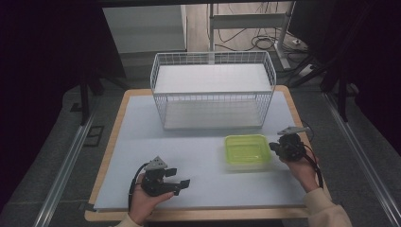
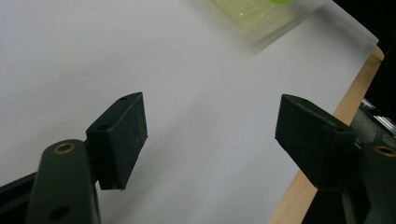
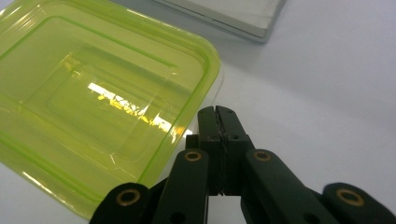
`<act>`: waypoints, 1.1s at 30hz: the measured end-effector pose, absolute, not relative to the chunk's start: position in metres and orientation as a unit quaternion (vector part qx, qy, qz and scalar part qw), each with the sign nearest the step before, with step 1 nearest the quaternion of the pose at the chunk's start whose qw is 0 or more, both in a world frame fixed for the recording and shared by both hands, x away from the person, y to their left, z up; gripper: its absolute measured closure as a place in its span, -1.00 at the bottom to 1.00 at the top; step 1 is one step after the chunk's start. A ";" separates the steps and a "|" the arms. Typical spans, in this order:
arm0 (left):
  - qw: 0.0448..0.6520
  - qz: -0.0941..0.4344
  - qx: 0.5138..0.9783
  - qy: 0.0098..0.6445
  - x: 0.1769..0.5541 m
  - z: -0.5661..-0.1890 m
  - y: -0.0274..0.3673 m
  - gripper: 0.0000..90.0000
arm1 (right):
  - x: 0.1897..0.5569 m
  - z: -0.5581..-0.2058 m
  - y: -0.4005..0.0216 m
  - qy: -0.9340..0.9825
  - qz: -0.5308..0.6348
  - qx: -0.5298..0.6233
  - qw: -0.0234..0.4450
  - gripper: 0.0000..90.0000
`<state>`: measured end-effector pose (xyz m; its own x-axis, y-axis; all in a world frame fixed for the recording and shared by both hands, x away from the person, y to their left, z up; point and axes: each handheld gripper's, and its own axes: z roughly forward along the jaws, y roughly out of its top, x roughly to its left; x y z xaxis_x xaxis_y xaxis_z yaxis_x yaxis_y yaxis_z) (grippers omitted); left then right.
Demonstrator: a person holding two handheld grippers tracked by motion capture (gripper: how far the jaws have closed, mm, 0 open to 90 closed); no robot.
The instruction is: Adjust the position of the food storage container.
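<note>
A yellow-green clear plastic container (image 1: pixel 246 150) with its lid on lies on the white mat, right of the middle, and looks slightly blurred. My right gripper (image 1: pixel 273 146) is at its right side. In the right gripper view the jaws (image 3: pixel 215 112) are pressed together with nothing between them, their tips right beside the container (image 3: pixel 93 107) rim; I cannot tell whether they touch it. My left gripper (image 1: pixel 178 177) rests near the front edge of the mat, its jaws (image 2: pixel 210 135) wide apart over bare mat, with the container (image 2: pixel 252 14) far ahead.
A white wire basket (image 1: pixel 213 109) stands at the back of the table, its pale base (image 3: pixel 233 14) just beyond the container. The white mat (image 1: pixel 156 137) lies on a wooden tabletop whose edge (image 2: pixel 308 186) runs close to the left gripper.
</note>
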<state>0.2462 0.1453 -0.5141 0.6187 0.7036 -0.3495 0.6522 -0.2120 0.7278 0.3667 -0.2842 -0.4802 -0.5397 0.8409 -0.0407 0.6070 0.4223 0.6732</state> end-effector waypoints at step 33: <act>0.451 0.029 0.778 0.436 0.247 -0.514 0.146 -0.45 | 0.357 -0.488 -0.216 0.844 0.345 0.385 0.145 1.00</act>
